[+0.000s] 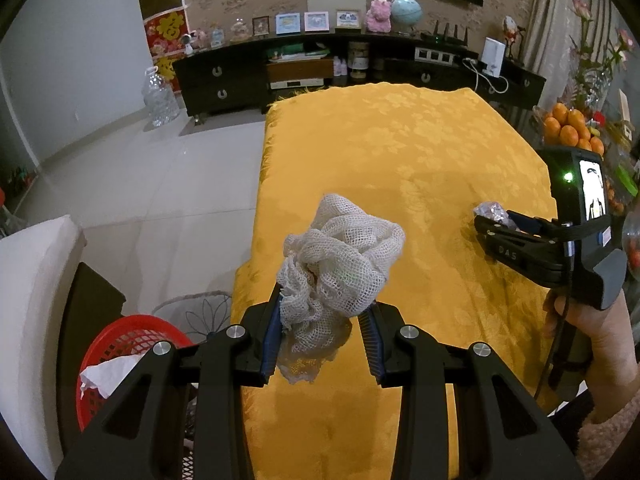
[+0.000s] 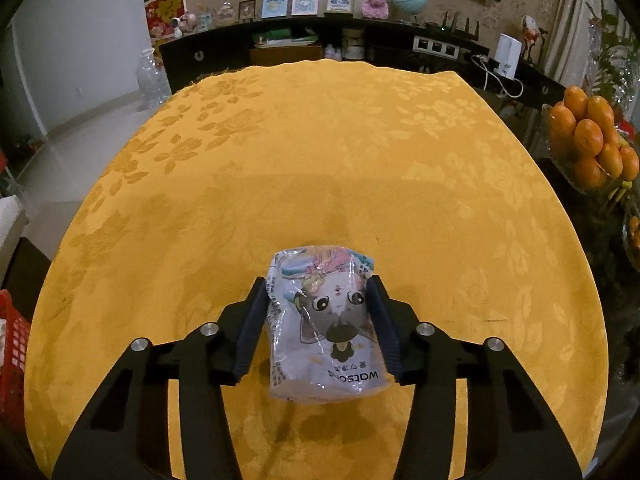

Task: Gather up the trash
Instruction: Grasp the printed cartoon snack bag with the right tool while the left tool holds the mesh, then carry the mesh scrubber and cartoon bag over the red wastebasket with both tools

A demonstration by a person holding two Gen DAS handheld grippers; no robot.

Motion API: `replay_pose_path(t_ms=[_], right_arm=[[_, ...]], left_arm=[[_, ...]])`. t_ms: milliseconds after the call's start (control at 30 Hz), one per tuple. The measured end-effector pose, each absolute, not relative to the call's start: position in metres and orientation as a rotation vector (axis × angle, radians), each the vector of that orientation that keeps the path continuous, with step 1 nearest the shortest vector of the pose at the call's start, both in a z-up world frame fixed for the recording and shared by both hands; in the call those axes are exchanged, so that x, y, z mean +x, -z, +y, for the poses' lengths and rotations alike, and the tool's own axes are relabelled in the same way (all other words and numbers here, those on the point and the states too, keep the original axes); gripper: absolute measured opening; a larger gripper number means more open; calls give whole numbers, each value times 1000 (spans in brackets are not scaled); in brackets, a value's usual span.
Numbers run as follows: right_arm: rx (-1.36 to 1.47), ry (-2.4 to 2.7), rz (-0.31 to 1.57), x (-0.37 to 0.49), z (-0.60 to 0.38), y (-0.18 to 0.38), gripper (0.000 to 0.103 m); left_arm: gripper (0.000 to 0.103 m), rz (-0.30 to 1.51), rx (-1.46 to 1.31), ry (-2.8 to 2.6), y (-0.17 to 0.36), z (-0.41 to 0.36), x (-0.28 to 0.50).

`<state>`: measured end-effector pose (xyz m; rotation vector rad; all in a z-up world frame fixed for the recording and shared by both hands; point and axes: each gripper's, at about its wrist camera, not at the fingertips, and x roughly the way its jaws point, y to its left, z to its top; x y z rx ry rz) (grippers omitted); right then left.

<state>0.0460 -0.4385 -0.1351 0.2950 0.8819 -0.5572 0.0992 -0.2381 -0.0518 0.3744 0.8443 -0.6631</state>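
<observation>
My left gripper (image 1: 322, 316) is shut on a crumpled white mesh cloth (image 1: 340, 264) and holds it above the left edge of the yellow-clothed table (image 1: 400, 148). My right gripper (image 2: 318, 300) is shut on a clear tissue packet (image 2: 326, 320) printed with a cartoon cat, just above the tablecloth (image 2: 280, 160). In the left wrist view the right gripper (image 1: 494, 220) shows at the right with the packet (image 1: 490, 211) at its tips. A red mesh basket (image 1: 120, 344) with white paper in it stands on the floor at the lower left.
A white seat (image 1: 28, 300) stands left of the basket. A bowl of oranges (image 2: 592, 140) sits right of the table. A dark sideboard (image 1: 320, 68) with frames, a globe and a router runs along the far wall. A large clear bottle (image 1: 160, 98) stands on the tiled floor.
</observation>
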Motion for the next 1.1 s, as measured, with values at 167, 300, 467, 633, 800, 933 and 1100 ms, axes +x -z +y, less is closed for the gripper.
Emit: replay_pose_path(t_ms=[167, 300, 467, 633, 800, 933, 1100], right_arm=[[313, 529, 875, 41, -435, 132, 43], [319, 512, 865, 38, -430, 128, 43], [320, 492, 837, 33, -422, 116, 43], [310, 471, 807, 28, -412, 102, 43], [300, 453, 782, 24, -403, 89, 43], [289, 434, 759, 20, -394, 79, 43], [277, 409, 742, 20, -384, 70, 43]], left_arm=[[33, 841, 372, 661, 51, -238, 99], [33, 833, 370, 657, 49, -238, 99], [33, 825, 365, 654, 47, -237, 98], [33, 819, 357, 647, 44, -234, 97], [33, 813, 347, 639, 40, -231, 97], [33, 807, 340, 631, 37, -228, 98], [33, 804, 330, 614, 33, -223, 99]])
